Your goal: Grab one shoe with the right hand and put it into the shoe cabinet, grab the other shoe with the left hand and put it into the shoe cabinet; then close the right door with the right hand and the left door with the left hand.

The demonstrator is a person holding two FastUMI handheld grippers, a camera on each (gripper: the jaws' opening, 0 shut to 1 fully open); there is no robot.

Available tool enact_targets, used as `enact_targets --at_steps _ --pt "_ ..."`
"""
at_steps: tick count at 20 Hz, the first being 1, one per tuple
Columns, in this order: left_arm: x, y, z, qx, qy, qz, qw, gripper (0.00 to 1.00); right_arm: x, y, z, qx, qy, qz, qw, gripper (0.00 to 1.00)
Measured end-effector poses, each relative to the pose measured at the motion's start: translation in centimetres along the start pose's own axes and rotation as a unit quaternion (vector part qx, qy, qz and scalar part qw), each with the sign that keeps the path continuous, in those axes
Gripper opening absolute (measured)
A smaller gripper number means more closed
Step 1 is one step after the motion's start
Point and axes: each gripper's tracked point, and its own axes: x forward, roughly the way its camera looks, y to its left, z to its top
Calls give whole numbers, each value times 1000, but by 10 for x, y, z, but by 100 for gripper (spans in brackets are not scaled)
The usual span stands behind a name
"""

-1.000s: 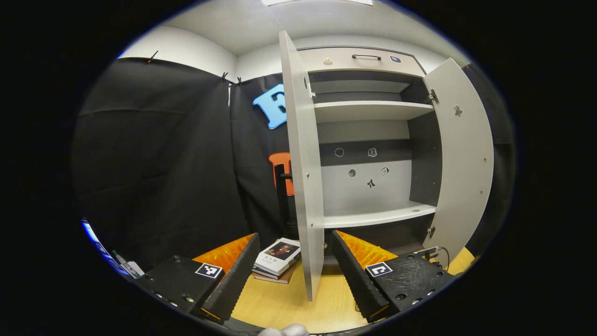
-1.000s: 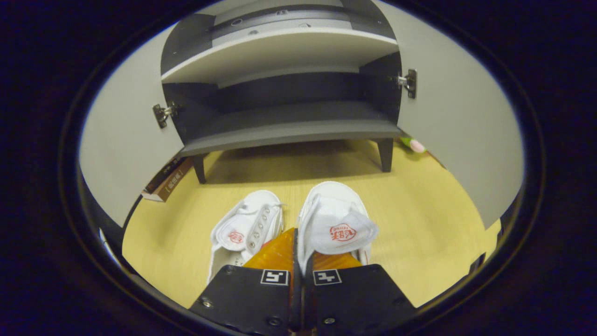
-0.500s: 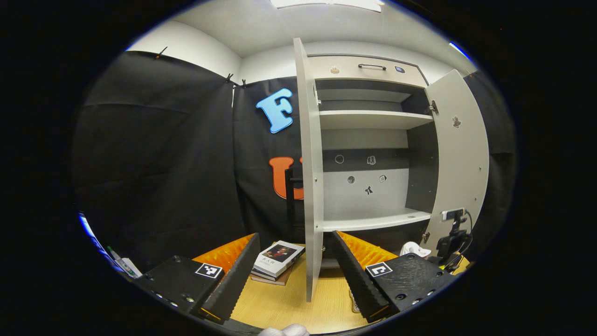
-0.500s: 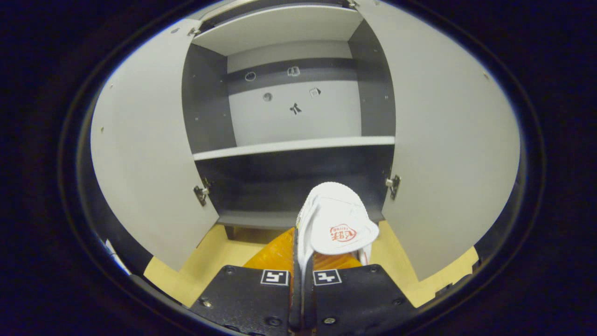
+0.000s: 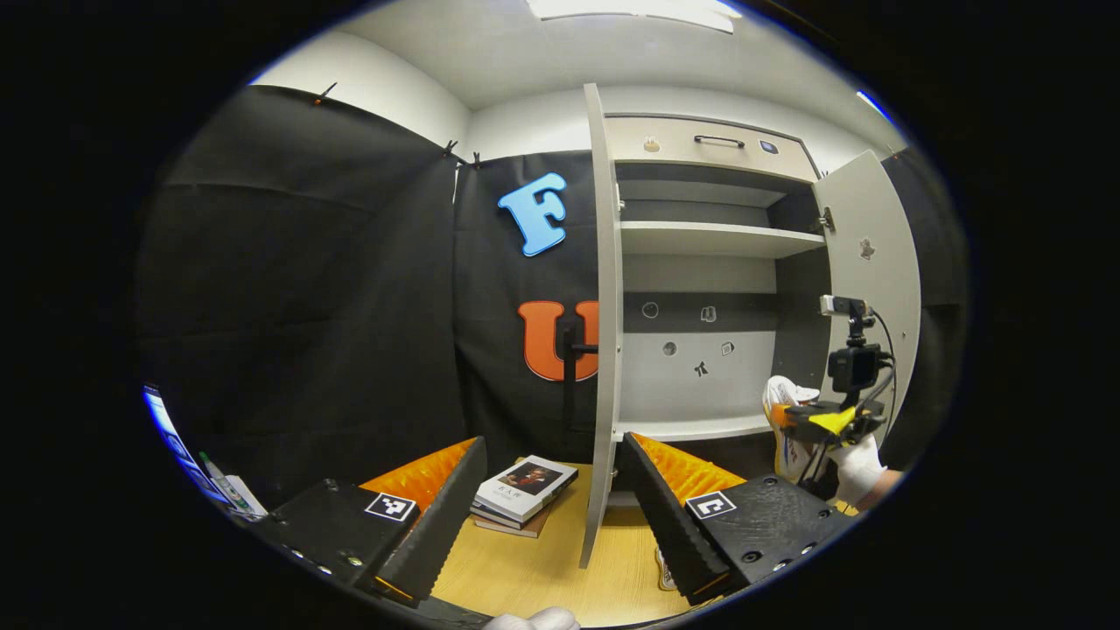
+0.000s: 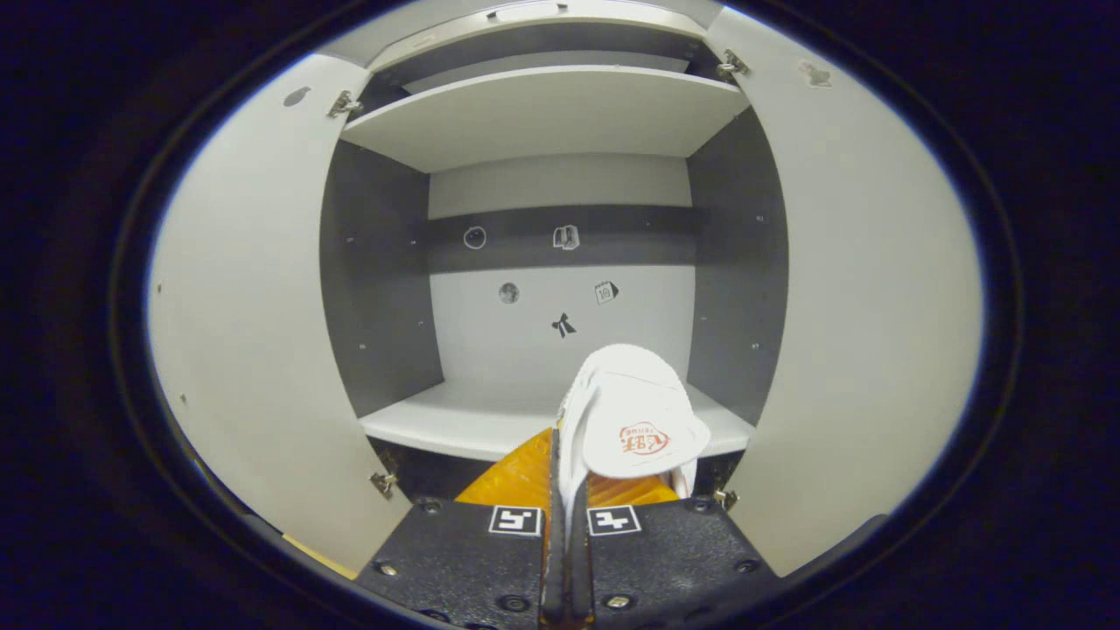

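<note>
My right gripper [image 6: 561, 442] is shut on the side wall of a white shoe [image 6: 632, 411] with a red mark on its tongue. It holds the shoe in the air, level with the front edge of the middle shelf [image 6: 455, 426] of the grey shoe cabinet [image 6: 560, 175]. Both doors stand wide open, the left door [image 6: 245, 332] and the right door [image 6: 862, 289]. In the left gripper view, that gripper [image 5: 818, 420] and shoe [image 5: 778, 398] hang before the cabinet [image 5: 700, 236], held by a gloved hand [image 5: 856, 464]. My left gripper [image 5: 554, 442] is open, low over the floor.
The left door's edge [image 5: 604, 332] stands straight ahead of my left gripper. A stack of books [image 5: 525, 488] lies on the wooden floor [image 5: 525, 569] left of that door. Pens [image 5: 219, 486] lie at the far left. The cabinet has a drawer [image 5: 713, 144] on top.
My right gripper has risen with the shoe from the floor to the height of the middle shelf. The other shoe has dropped out of its view. My left gripper has stayed open, drifting slightly.
</note>
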Motion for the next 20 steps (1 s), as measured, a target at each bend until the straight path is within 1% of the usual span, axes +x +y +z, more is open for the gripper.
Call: enact_targets --at_steps 2,4,8,10,12,13,14,15,18,19,20 --pt "1 -1 0 -2 3 9 1000 96 35 -4 16 -15 -1 -8 1000 6" --pt "2 -4 -1 3 6 16 1000 96 73 -6 23 -17 8 -13 1000 6" --pt "4 -6 2 5 11 32 999 96 141 -4 0 -47 67 -13 997 6" --pt "5 -8 3 7 15 37 999 96 163 -7 -7 -69 88 -16 994 6" --pt "6 -12 5 10 15 42 999 96 175 -2 -20 -69 120 -8 990 6" --pt "6 -14 5 10 15 43 999 96 177 -4 -25 -80 142 -5 987 6" --pt "6 -15 5 9 15 43 999 96 180 -5 -25 -82 156 -4 984 3" --pt "6 -15 6 9 15 43 999 96 185 -4 -31 -88 176 -3 981 6" --pt "4 -18 10 4 10 41 999 96 179 -2 -37 -87 229 1 970 6" --pt "4 -20 11 3 8 40 999 96 177 -3 -36 -91 239 1 967 4" --pt "4 -21 12 4 5 40 999 96 174 -4 -35 -98 245 2 965 4"
